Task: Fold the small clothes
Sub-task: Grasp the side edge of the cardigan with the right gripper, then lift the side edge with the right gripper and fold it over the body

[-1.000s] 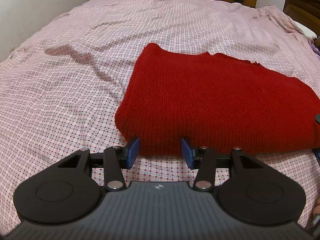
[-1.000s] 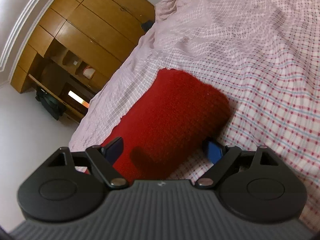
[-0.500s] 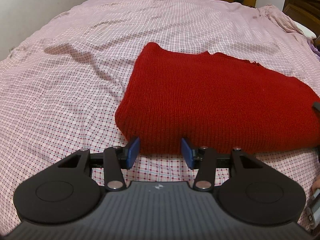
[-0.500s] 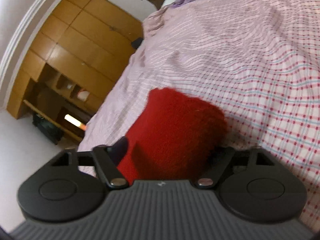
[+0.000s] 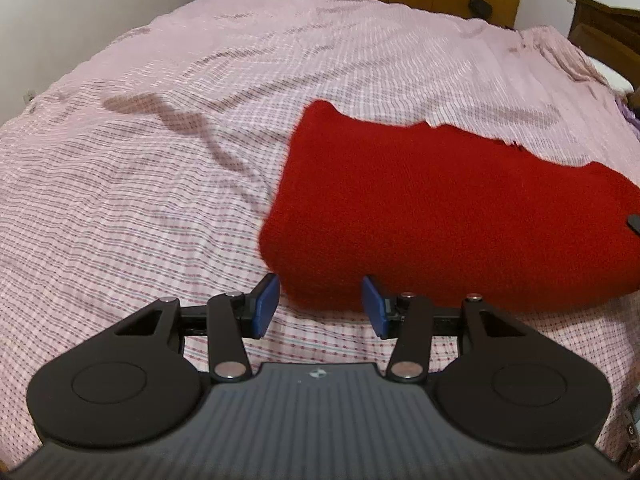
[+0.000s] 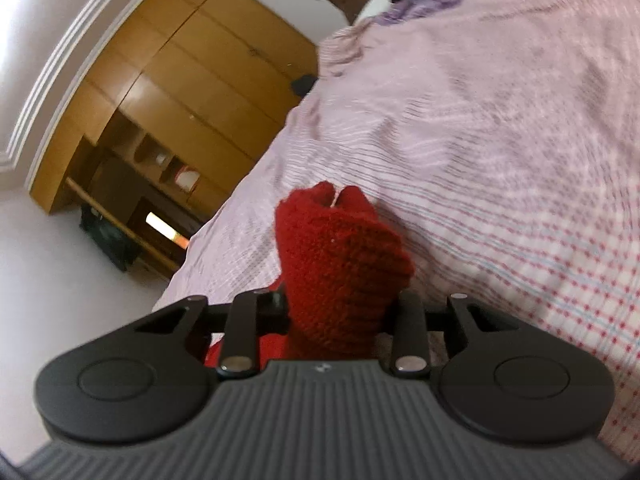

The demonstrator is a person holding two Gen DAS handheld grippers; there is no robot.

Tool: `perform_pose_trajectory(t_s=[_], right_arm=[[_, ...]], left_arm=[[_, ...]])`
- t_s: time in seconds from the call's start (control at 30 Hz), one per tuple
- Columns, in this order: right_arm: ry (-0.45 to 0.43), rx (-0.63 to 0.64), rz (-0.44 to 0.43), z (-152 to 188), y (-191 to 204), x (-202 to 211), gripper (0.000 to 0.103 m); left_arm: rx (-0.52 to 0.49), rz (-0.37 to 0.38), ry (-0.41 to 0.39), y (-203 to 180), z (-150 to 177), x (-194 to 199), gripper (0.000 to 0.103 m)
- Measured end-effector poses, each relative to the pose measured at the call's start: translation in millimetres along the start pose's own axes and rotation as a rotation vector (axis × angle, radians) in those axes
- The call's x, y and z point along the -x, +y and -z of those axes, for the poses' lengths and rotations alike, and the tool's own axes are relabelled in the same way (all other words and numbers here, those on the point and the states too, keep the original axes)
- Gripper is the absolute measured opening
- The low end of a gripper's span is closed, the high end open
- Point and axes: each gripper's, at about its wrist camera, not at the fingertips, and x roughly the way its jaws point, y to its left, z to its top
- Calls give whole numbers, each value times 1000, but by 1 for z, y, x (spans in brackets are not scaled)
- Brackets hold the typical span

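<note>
Left tool [image 5: 319,305]: jaws partly open, the blue pads [image 5: 267,305] standing either side of the near edge of the red sweater [image 5: 440,216]; the pads are close to the knit, though whether they touch it cannot be told, and nothing is gripped. Right tool [image 6: 335,312]: jaws closed onto a bunched corner of the red sweater [image 6: 340,264], which rises in a ribbed wad between the black fingers [image 6: 408,320] and hides the pads; a further red fold shows below the left finger.

In the left wrist view the sweater lies as a broad folded shape on the bed [image 5: 160,200], right of centre, its far edge uneven and its near edge rounded. A small dark part [image 5: 634,224], cut off by the frame, shows at the right edge over the sweater. The bed carries a pink checked sheet with shallow creases to the left of the sweater.

Surroundings: wooden wardrobe [image 6: 192,92] with open shelves beyond the foot of the bed; dark wooden headboard [image 5: 608,28]; purple cloth [image 6: 432,0] at the far side of the bed. The view from the right wrist is tilted and blurred. No legible writing appears.
</note>
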Motion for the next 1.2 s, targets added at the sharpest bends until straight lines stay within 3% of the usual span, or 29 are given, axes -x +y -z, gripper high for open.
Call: perform_pose_trajectory(t_s=[0.73,1.2], right_arm=[[0,335,-53,-7,80,0,33],[17,611,-132,33,167,-9,33]], left_arm=[[-26,-54,-55,35,-34,-11,54],[-59,-55,-66,46,-46,-24,54]])
